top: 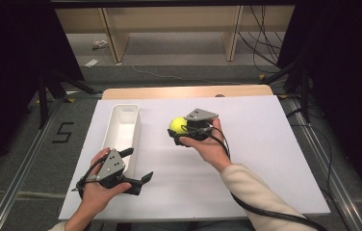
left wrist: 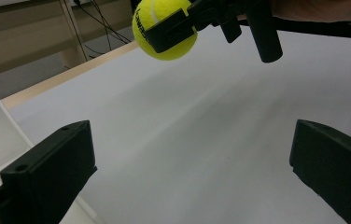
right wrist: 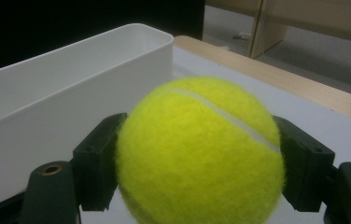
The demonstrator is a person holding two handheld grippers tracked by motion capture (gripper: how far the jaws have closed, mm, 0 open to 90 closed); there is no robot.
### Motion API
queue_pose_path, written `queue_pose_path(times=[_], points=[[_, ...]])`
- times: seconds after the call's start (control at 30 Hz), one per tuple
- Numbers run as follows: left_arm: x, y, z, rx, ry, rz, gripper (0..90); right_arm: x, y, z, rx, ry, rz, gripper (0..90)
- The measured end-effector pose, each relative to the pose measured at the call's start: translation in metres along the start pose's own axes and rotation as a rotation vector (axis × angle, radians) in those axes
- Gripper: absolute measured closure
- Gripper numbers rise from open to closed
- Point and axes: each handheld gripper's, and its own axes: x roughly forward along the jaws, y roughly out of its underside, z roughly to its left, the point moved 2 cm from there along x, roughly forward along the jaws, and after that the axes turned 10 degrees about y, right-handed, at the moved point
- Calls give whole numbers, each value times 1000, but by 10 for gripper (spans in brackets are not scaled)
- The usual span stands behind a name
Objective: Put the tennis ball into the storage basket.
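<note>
Right, the tennis ball (top: 177, 125) sits clamped in the right gripper (top: 181, 129), one black jaw on each side of it, held above the white sheet near the middle of the bench (top: 261, 144); the right gripper view shows both pads pressed into the yellow felt; just to its left stands the long white bin (top: 121, 127), running back from the front-left area toward the far edge; the left gripper (top: 138, 168) hangs by the bin's near end, jaws wide, nothing between them.
</note>
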Motion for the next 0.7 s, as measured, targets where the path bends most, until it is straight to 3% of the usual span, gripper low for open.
queue_pose_path(times=[0.7], points=[[0,0,0,0,0,0,0,2,-1,5,-3,-12,4,270]])
